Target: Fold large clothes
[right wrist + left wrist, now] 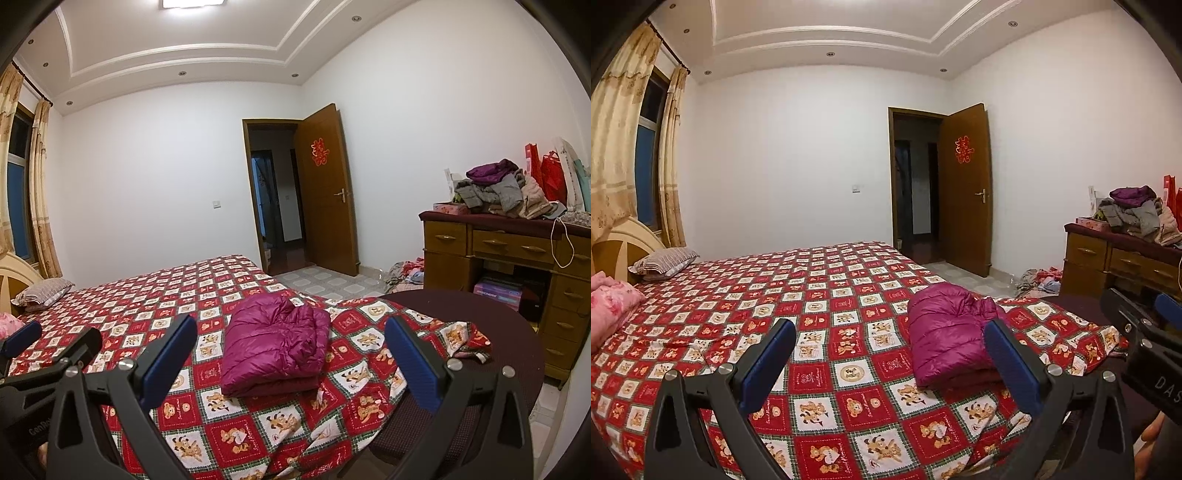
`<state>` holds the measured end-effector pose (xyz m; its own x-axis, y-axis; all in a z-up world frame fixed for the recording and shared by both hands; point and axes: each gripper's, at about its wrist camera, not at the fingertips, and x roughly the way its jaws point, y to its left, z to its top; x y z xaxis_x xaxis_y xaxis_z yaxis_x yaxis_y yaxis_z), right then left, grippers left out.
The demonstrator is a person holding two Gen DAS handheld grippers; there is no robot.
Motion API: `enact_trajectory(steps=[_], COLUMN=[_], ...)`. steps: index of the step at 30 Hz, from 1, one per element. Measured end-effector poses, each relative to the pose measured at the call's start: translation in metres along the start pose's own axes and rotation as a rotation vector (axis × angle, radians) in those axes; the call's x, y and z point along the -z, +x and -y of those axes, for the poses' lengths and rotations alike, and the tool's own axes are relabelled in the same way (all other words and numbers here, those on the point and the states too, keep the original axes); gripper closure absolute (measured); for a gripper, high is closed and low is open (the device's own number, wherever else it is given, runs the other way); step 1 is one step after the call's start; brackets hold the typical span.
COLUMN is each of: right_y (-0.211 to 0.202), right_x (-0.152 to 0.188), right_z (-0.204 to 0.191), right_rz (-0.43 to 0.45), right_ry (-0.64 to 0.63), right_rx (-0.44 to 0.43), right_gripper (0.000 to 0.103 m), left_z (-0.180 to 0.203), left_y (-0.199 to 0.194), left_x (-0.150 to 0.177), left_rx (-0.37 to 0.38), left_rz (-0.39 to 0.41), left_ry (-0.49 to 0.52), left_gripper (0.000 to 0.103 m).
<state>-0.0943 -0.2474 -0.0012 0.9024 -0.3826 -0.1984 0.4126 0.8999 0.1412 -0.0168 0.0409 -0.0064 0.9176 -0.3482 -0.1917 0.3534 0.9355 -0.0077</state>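
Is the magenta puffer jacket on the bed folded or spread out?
Folded. The magenta puffer jacket lies as a compact stacked bundle on the bedsheet, layered edges showing along its front, no sleeves spread out.

Bed [155, 295] bearing folded jacket [275, 345], pillow [44, 290]

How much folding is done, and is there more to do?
Done: the purple puffy jacket lies folded on the bed. In hand: nothing; the left gripper and right gripper are open. Left: probably the clothes pile on the dresser.
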Motion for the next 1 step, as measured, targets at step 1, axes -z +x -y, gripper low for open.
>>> enact_trajectory(steps=[1], right_y=[0.0002], right_x=[0.0000], right_z=[-0.0001], right_rz=[-0.001], right_ry=[0.000], right_rx=[0.000], right_gripper=[0.000], left_z=[0.0004], left_y=[0.0006], left_x=[0.0001], left_rx=[-0.007], left_rz=[-0.001], left_ry=[0.003], left_gripper=[0.001])
